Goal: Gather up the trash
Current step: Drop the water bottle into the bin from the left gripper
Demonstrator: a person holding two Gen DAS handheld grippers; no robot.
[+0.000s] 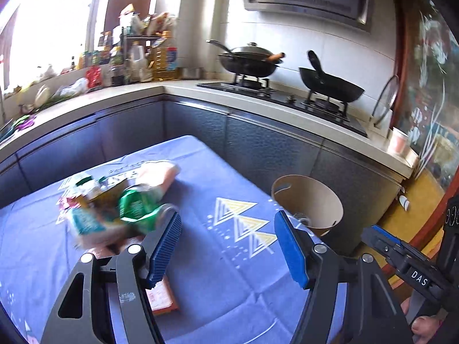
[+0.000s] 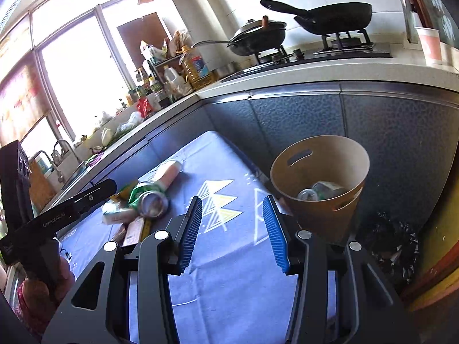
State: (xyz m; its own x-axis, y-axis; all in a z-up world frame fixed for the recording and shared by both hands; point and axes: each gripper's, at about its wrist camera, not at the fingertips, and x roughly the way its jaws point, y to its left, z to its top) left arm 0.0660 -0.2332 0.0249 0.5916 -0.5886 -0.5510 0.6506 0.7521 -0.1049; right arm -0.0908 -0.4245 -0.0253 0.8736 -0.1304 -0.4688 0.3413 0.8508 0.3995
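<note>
Both sets of jaws stand apart with nothing between them: the left gripper spread wide, the right gripper narrower, each hanging over the blue tablecloth. The remaining trash lies in a heap up and to the left of both, well apart from the brown paper bin at the cloth's right edge (cans already sit inside it). The crushed green can rests on its side, open mouth facing the grippers, its long axis running away toward the counter. By my judgement the left gripper is nearer: its left pad sits just beside the heap.
</note>
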